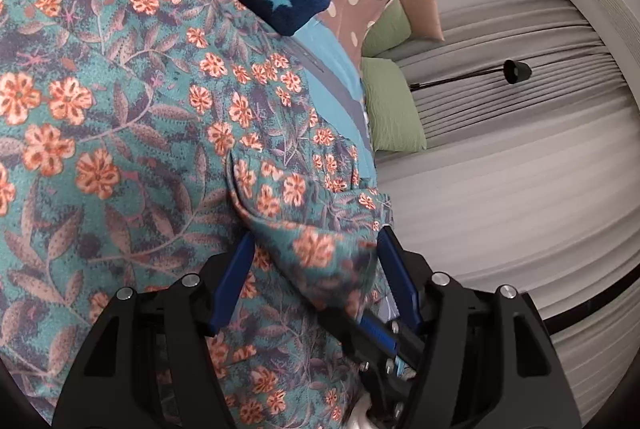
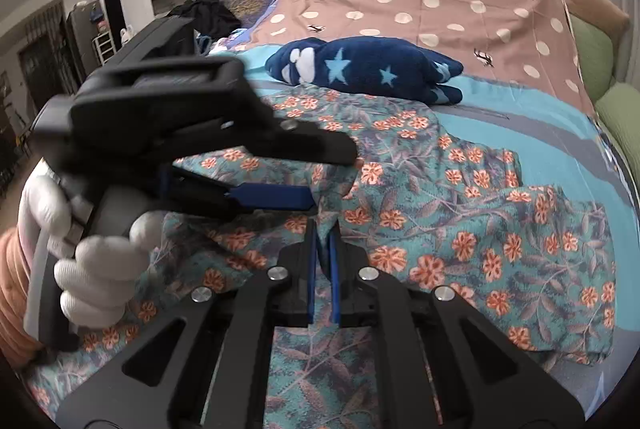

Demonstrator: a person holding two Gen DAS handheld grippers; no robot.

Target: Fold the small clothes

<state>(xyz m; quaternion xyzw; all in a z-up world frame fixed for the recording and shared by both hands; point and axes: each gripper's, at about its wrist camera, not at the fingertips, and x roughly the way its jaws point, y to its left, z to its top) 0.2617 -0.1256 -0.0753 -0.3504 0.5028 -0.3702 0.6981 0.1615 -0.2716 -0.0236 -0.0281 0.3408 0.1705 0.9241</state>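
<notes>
A teal garment with orange flowers point(image 1: 120, 117) lies spread on the bed and also shows in the right wrist view point(image 2: 460, 213). My left gripper point(image 1: 316, 241) is open, its blue fingers point(image 1: 240, 277) standing either side of a raised fold of the garment. It also shows in the right wrist view point(image 2: 296, 185), held by a white-gloved hand point(image 2: 96, 269). My right gripper point(image 2: 324, 229) is shut on a pinch of the floral garment near its middle. The right gripper's blue finger point(image 1: 380, 329) pokes into the left wrist view.
A folded navy fleece with light blue stars point(image 2: 372, 67) lies behind the garment. The bed has a turquoise sheet point(image 2: 520, 133) and a brown polka-dot cover point(image 2: 420, 5). Green pillows point(image 1: 392, 105) lie at the bed's far side. A black lamp point(image 1: 516, 71) stands by the grey curtain.
</notes>
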